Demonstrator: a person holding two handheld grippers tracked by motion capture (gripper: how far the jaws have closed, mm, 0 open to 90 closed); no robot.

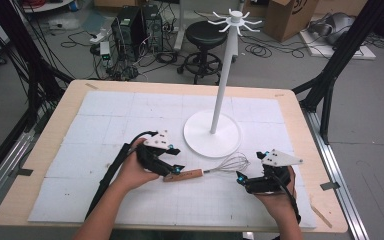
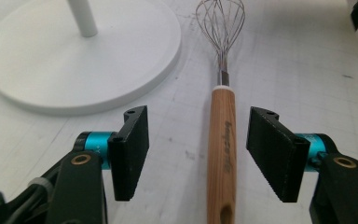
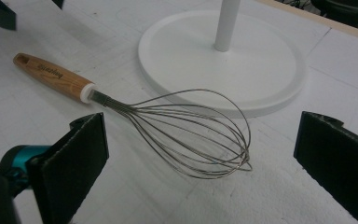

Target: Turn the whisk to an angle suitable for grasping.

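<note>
A whisk lies flat on the white mat, its wooden handle [image 1: 182, 175] pointing left and its wire head [image 1: 232, 163] pointing right. My left gripper [image 1: 175, 168] is at the handle end. In the left gripper view it is open [image 2: 198, 154], the handle [image 2: 222, 140] lying between the jaws without touching either pad. My right gripper [image 1: 241, 178] sits just in front of the wire head. It is open too [image 3: 200, 158], with the wire loops [image 3: 191, 133] lying between its wide-spread jaws. The handle [image 3: 53, 74] stretches away to the upper left there.
A white stand with a round base [image 1: 200, 137], a tall pole [image 1: 222, 85] and hooked arms at its top [image 1: 235, 20] rises just behind the whisk. The base rim [image 2: 51, 100] lies close to the whisk head. The mat [image 1: 105, 120] covers a wooden table [image 1: 30, 170].
</note>
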